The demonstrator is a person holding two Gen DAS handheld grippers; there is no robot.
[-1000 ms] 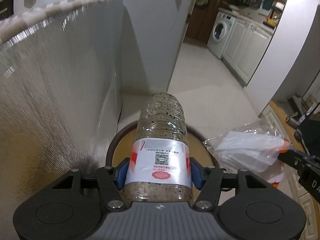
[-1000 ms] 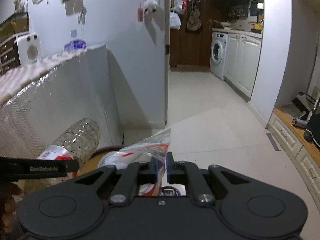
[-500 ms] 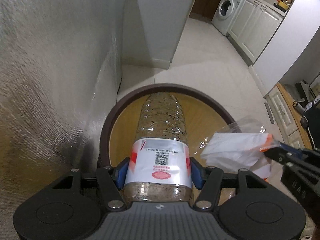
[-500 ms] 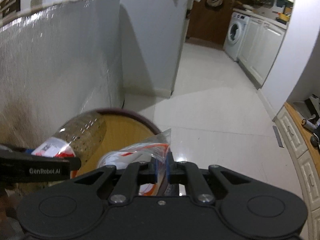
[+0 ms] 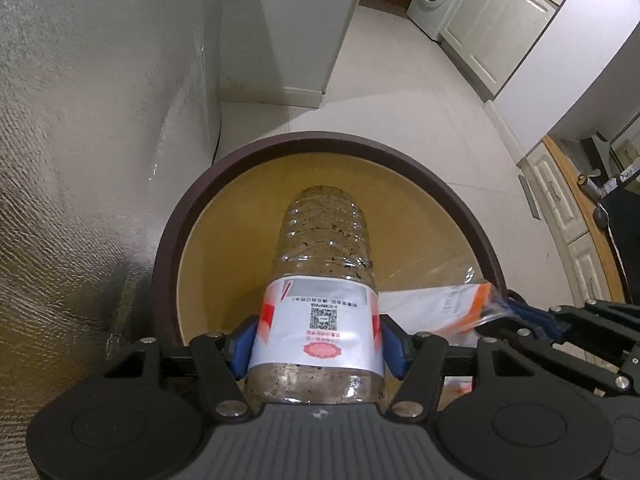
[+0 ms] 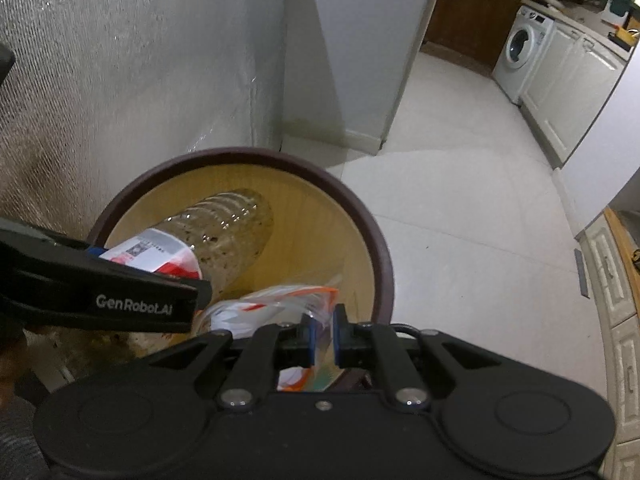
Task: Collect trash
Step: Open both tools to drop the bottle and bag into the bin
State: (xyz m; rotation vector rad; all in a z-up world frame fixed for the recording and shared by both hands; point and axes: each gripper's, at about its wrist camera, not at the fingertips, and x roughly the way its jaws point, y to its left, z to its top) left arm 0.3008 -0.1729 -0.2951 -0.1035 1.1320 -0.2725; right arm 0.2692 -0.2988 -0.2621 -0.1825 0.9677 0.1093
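Observation:
My left gripper point(image 5: 316, 340) is shut on a clear plastic bottle point(image 5: 324, 248) with a white and red label, held over the mouth of a round bin point(image 5: 192, 208) with a dark brown rim and yellow inside. My right gripper point(image 6: 324, 334) is shut on a clear plastic bag point(image 6: 280, 300) with white and orange print, held over the bin's near right edge. The bag point(image 5: 436, 308) also shows in the left wrist view, right of the bottle. The bottle point(image 6: 224, 232) and bin rim point(image 6: 372, 232) also show in the right wrist view.
A silvery foil-covered wall point(image 5: 80, 120) stands close on the left of the bin. A white pillar point(image 5: 304, 28) is behind it. Pale tiled floor point(image 6: 460, 200) runs to a washing machine point(image 6: 520, 56) and white cabinets point(image 5: 492, 28). A low wooden-topped cabinet point(image 5: 568, 208) is at the right.
Both grippers have moved forward and tilted down over the bin. The bottle and bag now hang over the bin's opening, which fills more of both views.

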